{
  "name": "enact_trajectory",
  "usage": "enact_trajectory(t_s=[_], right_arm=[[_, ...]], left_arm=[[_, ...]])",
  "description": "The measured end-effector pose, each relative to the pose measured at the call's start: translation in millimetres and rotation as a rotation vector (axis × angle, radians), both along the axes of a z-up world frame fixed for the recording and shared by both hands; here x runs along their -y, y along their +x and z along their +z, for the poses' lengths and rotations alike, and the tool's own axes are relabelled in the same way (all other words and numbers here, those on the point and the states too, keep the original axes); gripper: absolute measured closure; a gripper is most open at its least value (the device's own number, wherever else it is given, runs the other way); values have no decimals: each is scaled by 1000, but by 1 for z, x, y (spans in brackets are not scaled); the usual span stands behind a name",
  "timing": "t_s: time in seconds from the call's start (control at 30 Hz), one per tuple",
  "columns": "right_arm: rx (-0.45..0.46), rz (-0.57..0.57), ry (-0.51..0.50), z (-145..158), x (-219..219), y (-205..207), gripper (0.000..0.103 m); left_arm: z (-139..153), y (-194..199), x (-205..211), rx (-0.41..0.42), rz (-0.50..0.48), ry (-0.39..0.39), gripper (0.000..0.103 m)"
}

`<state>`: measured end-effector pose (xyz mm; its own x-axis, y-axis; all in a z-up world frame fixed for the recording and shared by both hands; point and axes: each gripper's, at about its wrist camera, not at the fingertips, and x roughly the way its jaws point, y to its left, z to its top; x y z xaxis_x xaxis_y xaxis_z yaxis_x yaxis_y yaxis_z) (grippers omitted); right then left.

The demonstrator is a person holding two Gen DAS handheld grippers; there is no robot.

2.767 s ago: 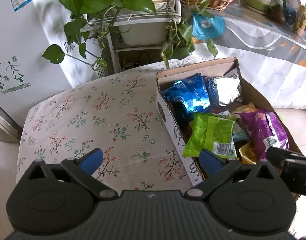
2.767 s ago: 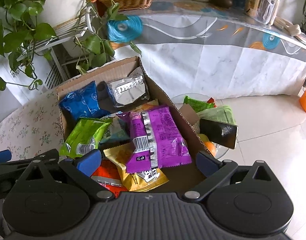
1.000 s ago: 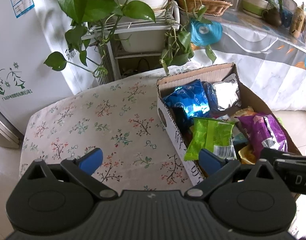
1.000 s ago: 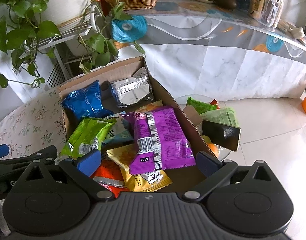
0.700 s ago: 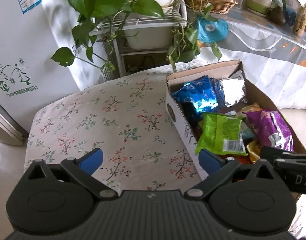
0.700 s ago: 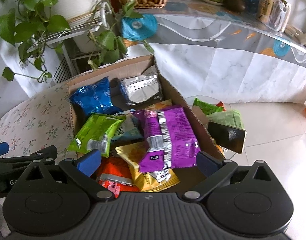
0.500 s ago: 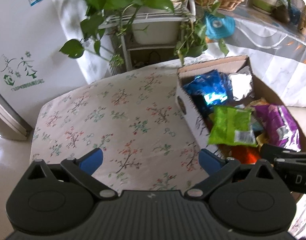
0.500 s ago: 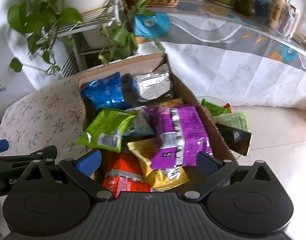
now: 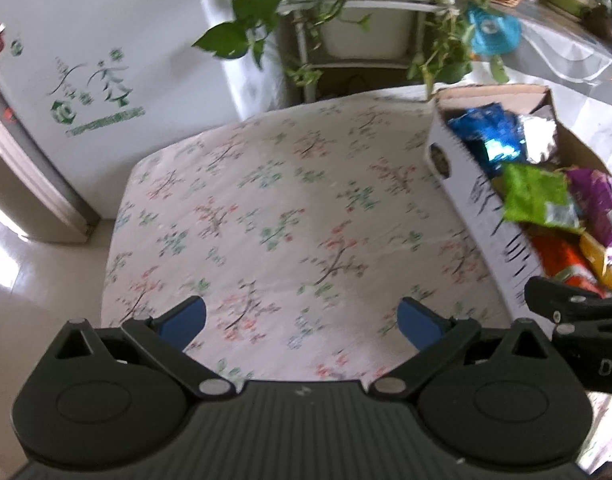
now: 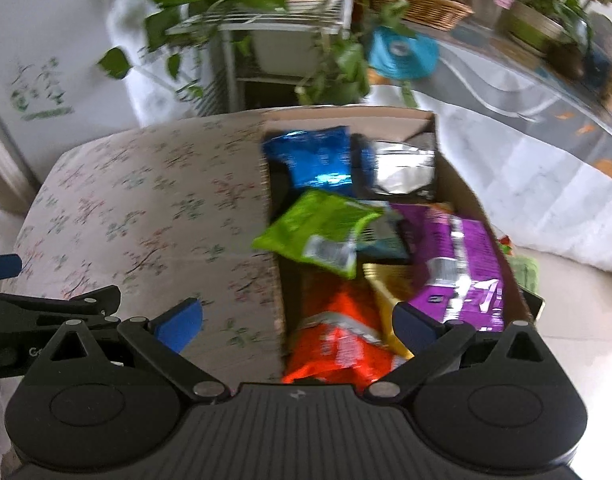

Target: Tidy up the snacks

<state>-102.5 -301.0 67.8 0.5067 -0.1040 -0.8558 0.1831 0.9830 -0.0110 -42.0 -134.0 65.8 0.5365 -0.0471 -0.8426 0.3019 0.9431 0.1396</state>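
Observation:
A cardboard box (image 10: 272,184) of snack packets stands at the right end of a floral-cloth table (image 9: 286,208). In it lie a blue packet (image 10: 309,156), a silver packet (image 10: 405,168), a green packet (image 10: 317,228), a purple packet (image 10: 457,264), a yellow packet (image 10: 381,284) and an orange packet (image 10: 337,344). The box also shows in the left wrist view (image 9: 489,216). My left gripper (image 9: 302,322) is open and empty above the cloth, left of the box. My right gripper (image 10: 298,326) is open and empty above the box's near left wall.
A white fridge (image 9: 66,80) stands at the far left. A plant rack with trailing leaves (image 9: 345,20) is behind the table. A long table with a basket (image 10: 417,4) and pots runs at the back right. Tiled floor lies to the right (image 10: 577,304).
Both grippers have swung left. The box has slid toward the right in both views, and more of the floral cloth shows. Both stay open and empty.

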Motion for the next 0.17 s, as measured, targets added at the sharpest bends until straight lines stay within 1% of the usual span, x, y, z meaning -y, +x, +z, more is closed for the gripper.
enact_trajectory(t_s=[0.17], right_arm=[[-9, 69, 1, -5, -22, 0, 0]], left_arm=[[-7, -7, -28, -12, 36, 8, 2]])
